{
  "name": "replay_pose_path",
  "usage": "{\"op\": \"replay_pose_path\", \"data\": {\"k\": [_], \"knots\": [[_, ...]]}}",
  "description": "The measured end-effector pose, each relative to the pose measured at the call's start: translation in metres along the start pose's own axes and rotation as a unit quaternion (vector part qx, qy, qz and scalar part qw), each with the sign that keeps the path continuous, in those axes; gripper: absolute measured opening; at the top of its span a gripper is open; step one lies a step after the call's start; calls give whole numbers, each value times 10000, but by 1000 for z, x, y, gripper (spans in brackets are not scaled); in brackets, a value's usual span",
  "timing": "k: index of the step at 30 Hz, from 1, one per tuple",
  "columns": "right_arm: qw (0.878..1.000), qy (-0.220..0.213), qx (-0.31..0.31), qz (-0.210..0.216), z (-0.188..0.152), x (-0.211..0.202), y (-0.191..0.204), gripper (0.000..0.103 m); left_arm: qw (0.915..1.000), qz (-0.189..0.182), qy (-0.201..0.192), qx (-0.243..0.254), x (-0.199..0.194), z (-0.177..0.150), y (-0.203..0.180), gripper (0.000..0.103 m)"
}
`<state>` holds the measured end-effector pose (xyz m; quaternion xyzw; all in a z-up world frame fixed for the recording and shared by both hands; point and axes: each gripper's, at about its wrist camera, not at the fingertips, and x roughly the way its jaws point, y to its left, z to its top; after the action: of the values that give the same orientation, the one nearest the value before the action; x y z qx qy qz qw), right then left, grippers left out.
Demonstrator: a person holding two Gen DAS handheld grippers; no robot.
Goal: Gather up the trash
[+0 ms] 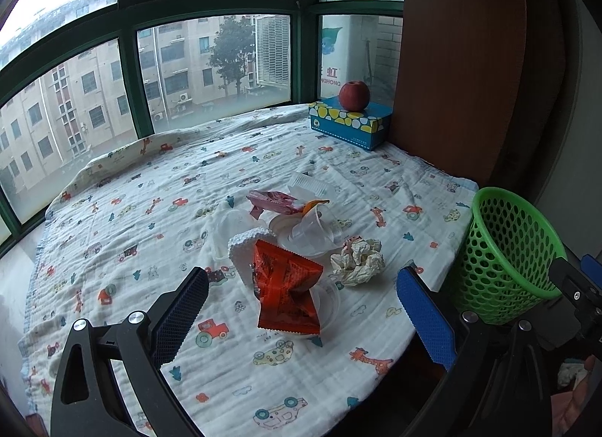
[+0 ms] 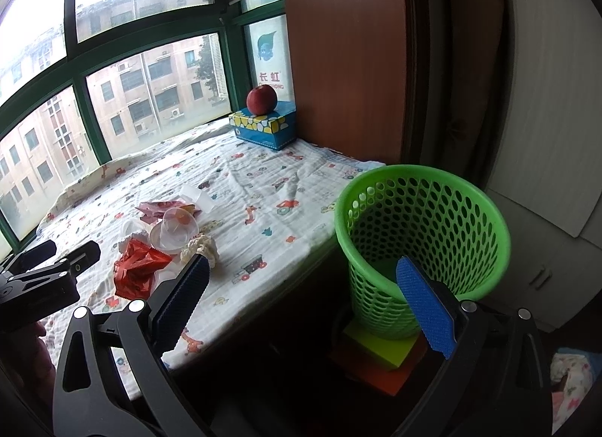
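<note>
A pile of trash lies on the printed blanket (image 1: 150, 181): an orange-red snack wrapper (image 1: 286, 286), a crumpled paper ball (image 1: 357, 258), clear plastic cups (image 1: 312, 230), a pink wrapper (image 1: 271, 200) and a white foam net (image 1: 244, 245). My left gripper (image 1: 301, 273) is open just in front of the orange wrapper, holding nothing. A green mesh basket (image 1: 504, 252) stands off the blanket's right edge. In the right wrist view my right gripper (image 2: 301, 264) is open and empty, near the basket (image 2: 414, 170). The wrapper (image 2: 139, 267) and cups (image 2: 177, 230) lie to its left.
A red apple (image 1: 353, 94) sits on a blue tissue box (image 1: 350, 123) in the far corner by the window. A brown wooden panel (image 1: 462, 61) rises at the right. The basket rests on yellow and orange blocks (image 2: 380, 350) below the blanket's edge.
</note>
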<state>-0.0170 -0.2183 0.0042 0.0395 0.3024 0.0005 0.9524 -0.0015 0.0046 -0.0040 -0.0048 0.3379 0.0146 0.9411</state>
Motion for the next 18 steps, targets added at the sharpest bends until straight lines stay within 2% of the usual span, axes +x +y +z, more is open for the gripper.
{"op": "replay_pose_path", "data": {"k": [18], "knots": [[10000,20,5,20,-1,2,2,98,9999,48,84,-63,4,-1,3,97]]}}
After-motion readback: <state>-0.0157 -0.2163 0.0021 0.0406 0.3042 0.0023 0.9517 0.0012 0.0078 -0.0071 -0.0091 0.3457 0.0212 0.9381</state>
